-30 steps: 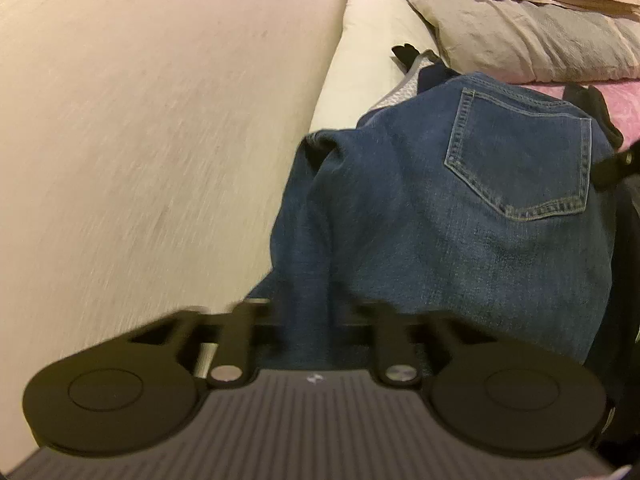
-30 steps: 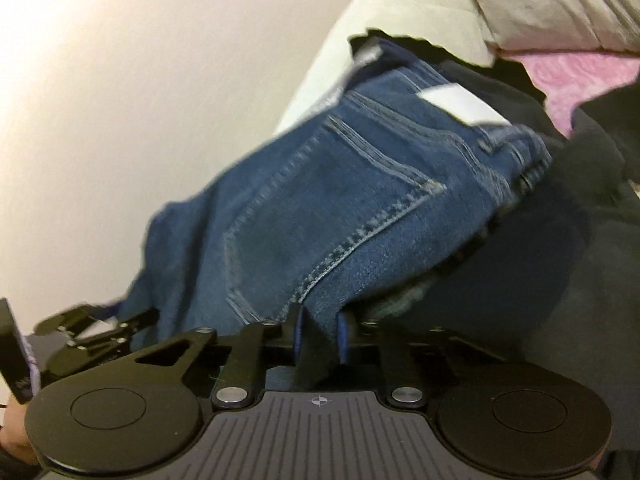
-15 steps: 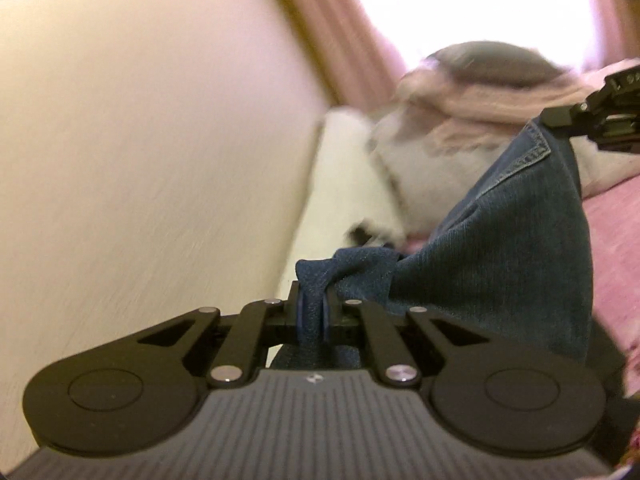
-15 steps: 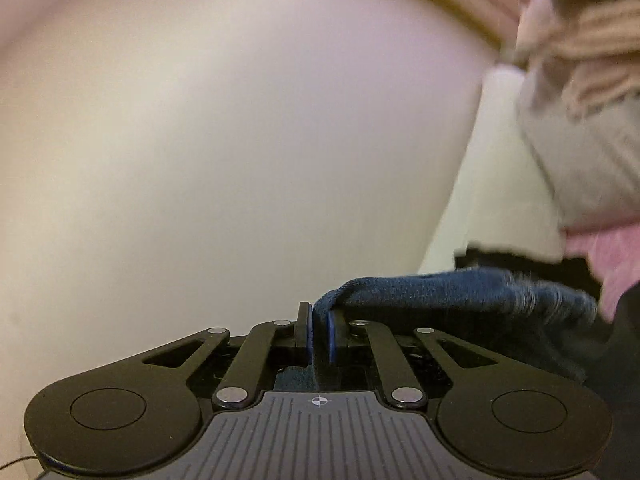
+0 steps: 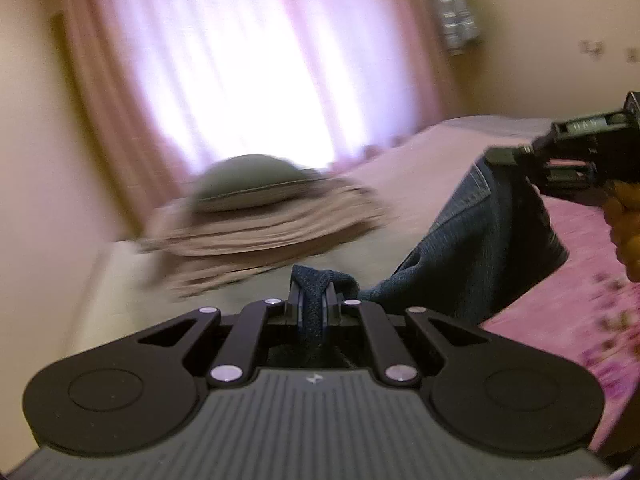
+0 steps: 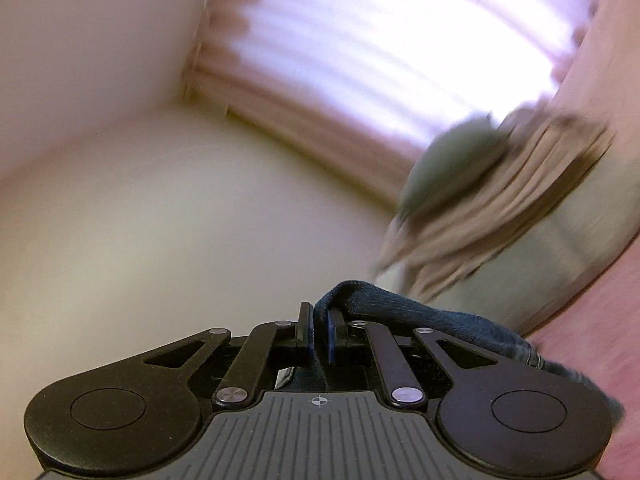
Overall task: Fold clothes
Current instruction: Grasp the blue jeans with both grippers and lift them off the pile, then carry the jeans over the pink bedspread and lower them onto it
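Around us we see a bright window behind pink curtains (image 5: pixel 224 60), cream walls (image 6: pixel 100 60), and a bed (image 5: pixel 568 280) with a pink patterned cover. Near the head of the bed a dark green cushion (image 5: pixel 252 180) sits on a stack of beige folded cloth (image 5: pixel 260 236), which rests on a pale pillow. Something small hangs on the far wall (image 5: pixel 456 20); it is too blurred for us to name.

Our left tongs (image 5: pixel 314 304) are clamped on a bunched edge of the blue jeans (image 5: pixel 480 248). From there the denim stretches up and to the right, off the bed, to our right tongs (image 5: pixel 504 156), which enter at the right edge of the left wrist view and pinch the stitched edge of the same garment. Fingers of the hand (image 5: pixel 624 216) behind them show only in part, cut by the frame.

In the right wrist view the right tongs (image 6: pixel 318 332) are closed on a dark fold of the jeans (image 6: pixel 400 312), which trails off to the right over the linkage and hides part of it. The spread denim blocks our sight of the bed behind it. Both views are smeared, the cushion and cloth stack most of all, so we cannot make out fine detail there.
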A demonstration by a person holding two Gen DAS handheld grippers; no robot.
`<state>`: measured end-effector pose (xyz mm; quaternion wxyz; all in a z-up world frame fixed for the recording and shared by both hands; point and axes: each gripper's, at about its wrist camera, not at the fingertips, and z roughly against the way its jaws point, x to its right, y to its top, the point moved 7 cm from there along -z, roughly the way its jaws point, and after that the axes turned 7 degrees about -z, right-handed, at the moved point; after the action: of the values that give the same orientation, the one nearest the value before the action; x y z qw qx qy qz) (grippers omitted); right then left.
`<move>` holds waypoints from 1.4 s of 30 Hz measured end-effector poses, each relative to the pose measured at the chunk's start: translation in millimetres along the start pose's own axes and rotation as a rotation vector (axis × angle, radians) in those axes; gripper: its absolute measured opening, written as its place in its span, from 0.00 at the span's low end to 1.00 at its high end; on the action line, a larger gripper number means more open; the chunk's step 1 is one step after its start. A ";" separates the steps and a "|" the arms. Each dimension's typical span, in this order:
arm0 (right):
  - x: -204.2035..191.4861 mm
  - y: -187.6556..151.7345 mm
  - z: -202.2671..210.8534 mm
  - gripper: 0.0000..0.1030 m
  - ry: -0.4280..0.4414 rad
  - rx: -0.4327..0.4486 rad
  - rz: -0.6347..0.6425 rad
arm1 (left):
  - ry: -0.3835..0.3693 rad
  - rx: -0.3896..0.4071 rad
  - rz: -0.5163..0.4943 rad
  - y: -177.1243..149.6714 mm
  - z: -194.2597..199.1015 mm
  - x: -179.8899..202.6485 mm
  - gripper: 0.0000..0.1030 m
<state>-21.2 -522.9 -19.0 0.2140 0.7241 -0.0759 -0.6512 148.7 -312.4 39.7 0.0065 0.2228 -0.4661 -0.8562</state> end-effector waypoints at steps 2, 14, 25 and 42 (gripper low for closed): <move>12.1 42.5 56.9 0.04 -0.024 0.041 0.029 | -0.064 -0.004 0.030 19.1 -24.3 59.4 0.05; -5.6 251.9 303.8 0.00 -0.310 0.159 0.349 | -0.596 0.035 0.230 130.9 -100.4 339.4 0.05; 81.7 202.4 81.6 0.00 -0.327 -0.147 0.357 | -0.318 -0.297 0.559 16.8 -187.8 259.4 0.19; 331.3 72.4 125.9 0.82 -0.867 -0.492 0.187 | -0.301 -0.598 0.613 -129.8 -261.6 263.2 0.63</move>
<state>-85.3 -743.2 -298.6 0.3844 0.3055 -0.0668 -0.8686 38.7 -504.6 -285.1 0.2559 -0.0641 -0.2385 -0.9346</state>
